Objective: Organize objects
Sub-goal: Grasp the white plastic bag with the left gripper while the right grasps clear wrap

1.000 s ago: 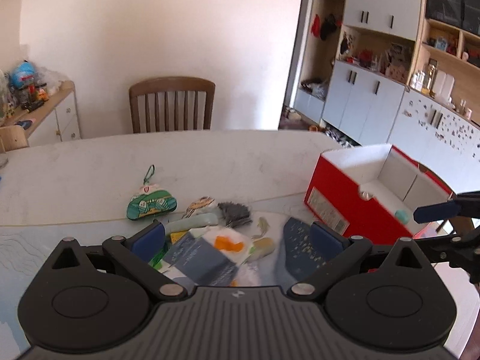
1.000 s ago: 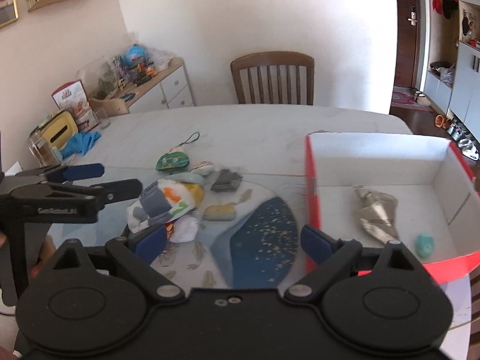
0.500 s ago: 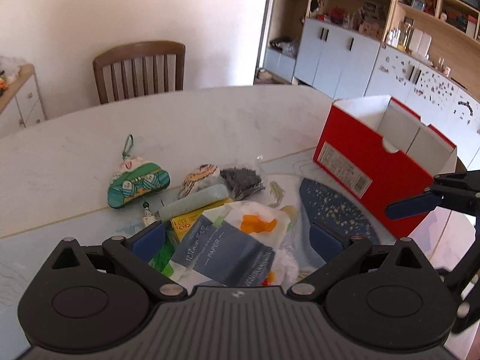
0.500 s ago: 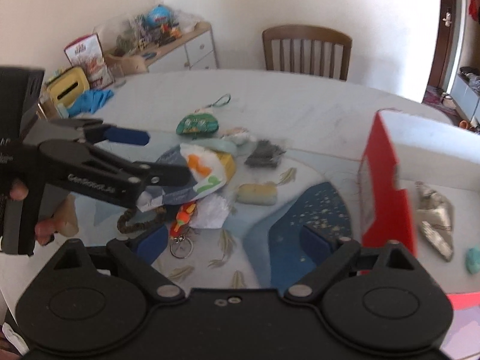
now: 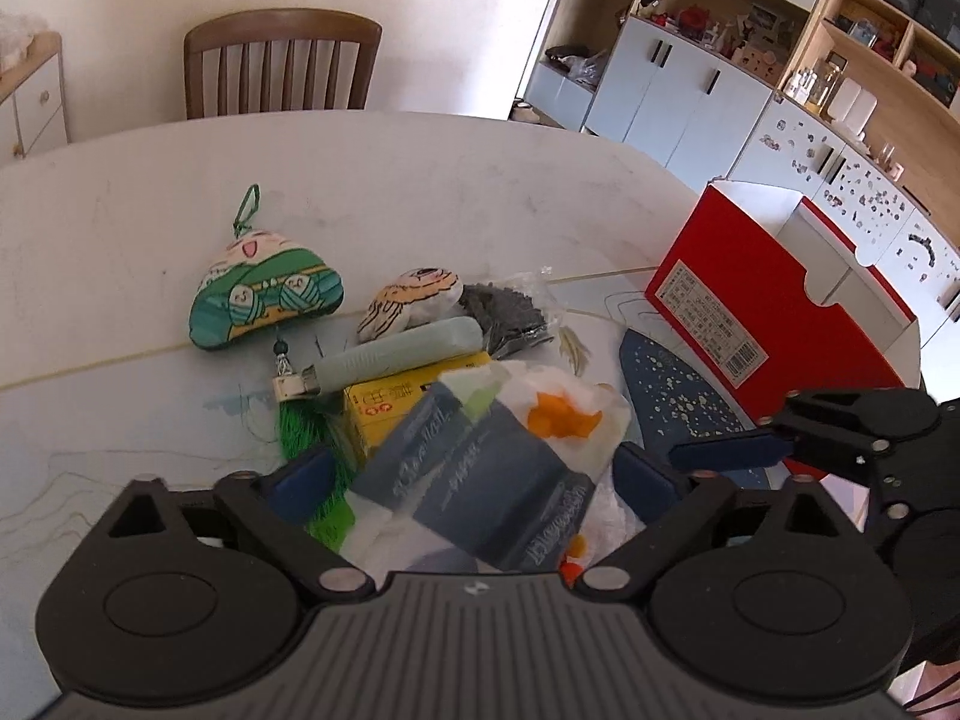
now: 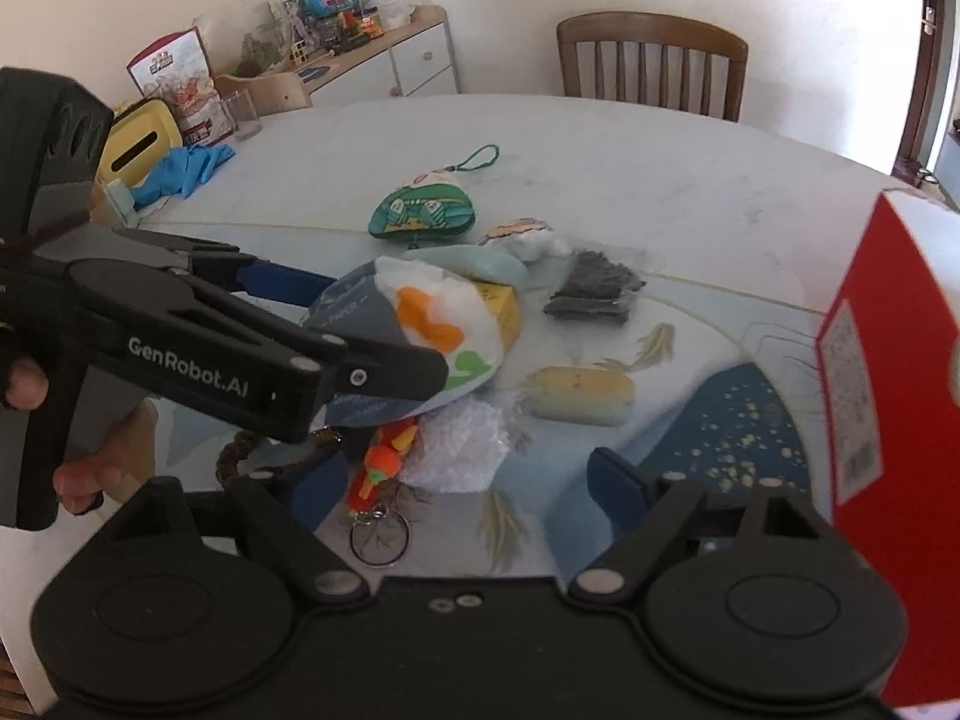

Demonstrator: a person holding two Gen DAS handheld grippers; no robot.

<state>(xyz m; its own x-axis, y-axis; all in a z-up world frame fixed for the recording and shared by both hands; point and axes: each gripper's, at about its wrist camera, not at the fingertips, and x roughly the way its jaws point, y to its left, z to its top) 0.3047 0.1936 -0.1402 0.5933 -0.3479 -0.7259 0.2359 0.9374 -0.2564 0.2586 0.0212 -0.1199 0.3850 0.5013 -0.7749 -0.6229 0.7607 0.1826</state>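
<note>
My left gripper (image 5: 474, 474) is open, with a blue-and-white tissue pack (image 5: 480, 468) lying between its fingers; whether the fingers touch it I cannot tell. In the right wrist view the left gripper (image 6: 372, 324) straddles that pack (image 6: 420, 324). My right gripper (image 6: 462, 486) is open and empty above an orange keychain toy (image 6: 381, 468) and a crumpled clear wrapper (image 6: 462, 444). The red box (image 5: 774, 312) stands on the right. A green pouch (image 5: 264, 294), a yellow box (image 5: 390, 402), a mint case (image 5: 402, 354), a dark packet (image 6: 594, 288) and a yellow bar (image 6: 582, 396) lie on the table.
A wooden chair (image 5: 282, 66) stands behind the table (image 5: 420, 180). Blue gloves (image 6: 180, 168), a yellow tissue box (image 6: 141, 144) and a glass (image 6: 240, 114) sit at the table's far left. A sideboard (image 6: 384, 54) holds clutter. Cabinets (image 5: 690, 84) line the right wall.
Both grippers have moved left and down over the pile. The left gripper has come down around the tissue pack. The red box has slid to the right edge of both views.
</note>
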